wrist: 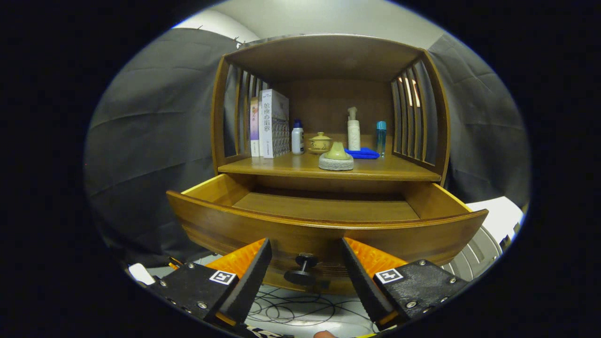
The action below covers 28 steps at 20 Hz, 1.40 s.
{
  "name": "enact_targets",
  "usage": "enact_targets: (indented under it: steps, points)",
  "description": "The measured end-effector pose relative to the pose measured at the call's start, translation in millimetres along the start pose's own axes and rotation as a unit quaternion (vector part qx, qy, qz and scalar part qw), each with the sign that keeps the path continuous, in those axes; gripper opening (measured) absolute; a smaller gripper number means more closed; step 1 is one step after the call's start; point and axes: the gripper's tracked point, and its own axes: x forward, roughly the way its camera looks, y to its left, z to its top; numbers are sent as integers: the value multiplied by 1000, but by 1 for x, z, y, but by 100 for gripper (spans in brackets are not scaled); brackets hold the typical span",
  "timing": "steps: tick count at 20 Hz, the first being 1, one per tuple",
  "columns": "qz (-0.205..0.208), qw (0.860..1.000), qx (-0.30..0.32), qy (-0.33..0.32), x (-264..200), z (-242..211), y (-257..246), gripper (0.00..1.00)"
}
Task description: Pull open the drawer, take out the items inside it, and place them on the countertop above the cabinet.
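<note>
On the shelf above the drawer stand 2 books, bottles, a lidded cup and a blue cloth, while the pulled-out drawer runs wide across, its knob pointing toward the wide-open gripper, between its fingers and untouched.

Dark grey cloth hangs on both sides as the booth wall. Above it is a pale ceiling. Thin black cables lie on the light floor.
</note>
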Motion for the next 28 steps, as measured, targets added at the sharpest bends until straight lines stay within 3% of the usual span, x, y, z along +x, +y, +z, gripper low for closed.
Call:
enact_targets:
  steps: [8,28]
  points:
    - [-12,999,29,4,18,7,-5,91]
    - [-47,998,28,4,66,21,-14,91]
